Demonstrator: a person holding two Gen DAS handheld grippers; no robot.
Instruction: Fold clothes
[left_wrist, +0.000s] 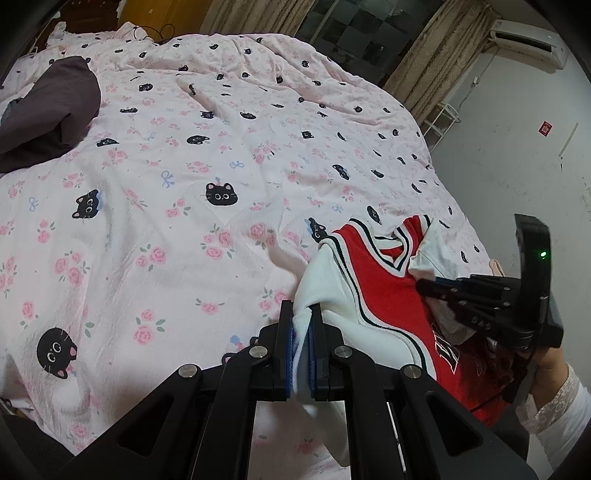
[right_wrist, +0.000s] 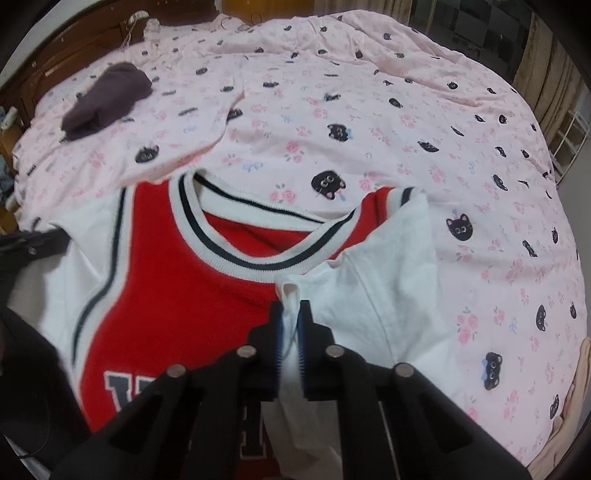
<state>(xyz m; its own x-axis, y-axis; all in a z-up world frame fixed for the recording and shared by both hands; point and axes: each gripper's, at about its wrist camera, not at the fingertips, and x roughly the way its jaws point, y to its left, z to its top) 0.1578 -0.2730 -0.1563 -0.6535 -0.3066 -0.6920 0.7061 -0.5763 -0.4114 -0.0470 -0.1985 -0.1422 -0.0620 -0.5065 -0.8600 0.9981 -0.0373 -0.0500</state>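
A red and white jersey-style shirt (right_wrist: 177, 295) with navy trim and white sleeves lies at the near edge of the bed. My left gripper (left_wrist: 302, 314) is shut on the shirt's white left sleeve (left_wrist: 332, 295). My right gripper (right_wrist: 290, 308) is shut on the white right sleeve (right_wrist: 388, 277), folded in over the red front. In the left wrist view the right gripper (left_wrist: 424, 286) reaches in from the right onto the shirt (left_wrist: 388, 295). The left gripper's fingers (right_wrist: 37, 236) show at the left edge of the right wrist view.
The bed carries a pink sheet (left_wrist: 184, 221) printed with black cats and roses (right_wrist: 406, 129). A dark purple garment (left_wrist: 51, 110) lies folded at the far left (right_wrist: 107, 99). A wooden headboard (right_wrist: 74, 48), curtains (left_wrist: 443, 55) and a white wall (left_wrist: 517, 155) surround the bed.
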